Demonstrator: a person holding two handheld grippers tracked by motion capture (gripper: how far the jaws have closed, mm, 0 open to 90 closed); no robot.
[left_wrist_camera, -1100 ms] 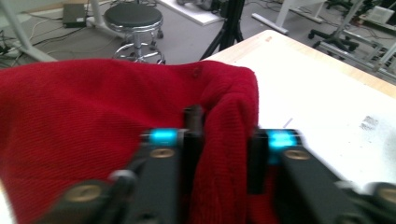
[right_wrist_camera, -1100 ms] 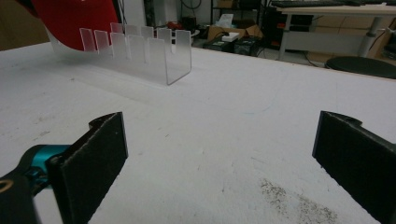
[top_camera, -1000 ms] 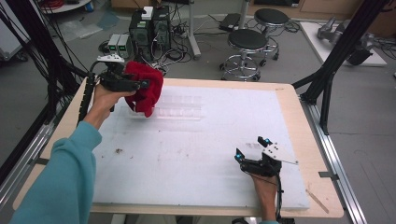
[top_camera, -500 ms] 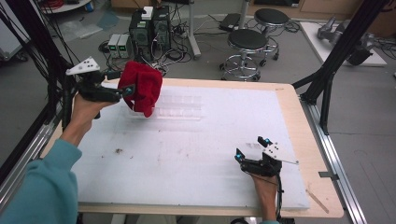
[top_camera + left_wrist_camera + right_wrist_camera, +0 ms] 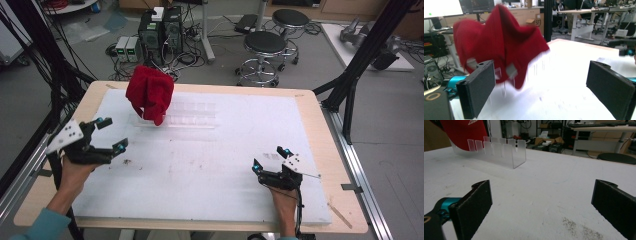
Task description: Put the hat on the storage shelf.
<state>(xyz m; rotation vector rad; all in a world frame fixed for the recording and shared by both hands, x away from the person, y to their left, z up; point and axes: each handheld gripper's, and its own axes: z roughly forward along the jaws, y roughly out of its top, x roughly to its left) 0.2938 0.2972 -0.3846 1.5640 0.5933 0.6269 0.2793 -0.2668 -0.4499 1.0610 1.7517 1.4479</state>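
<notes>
Hanging over the left end of a clear slotted rack point(image 5: 175, 116), a red cloth point(image 5: 149, 95) is seen ahead of the left gripper point(image 5: 110, 136), well apart from it, at the far side of the table point(image 5: 310, 107). The left gripper's jaws are spread wide with nothing between them; they have just been opening. In the left gripper view the cloth point(image 5: 499, 42) is blurred beyond both pads, draped across the rack's upright tabs. The right gripper point(image 5: 272, 159) is likewise released and empty, resting low at the near edge, with the rack point(image 5: 496, 151) far ahead and to its left.

The step in hand is judged to be the letting-go of the cloth. It is best done by drawing the left gripper straight back, so that no fold is snagged and the light rack is not dragged. White lettering is seen on the cloth point(image 5: 465, 131) in the right gripper view, but it cannot be read.
</notes>
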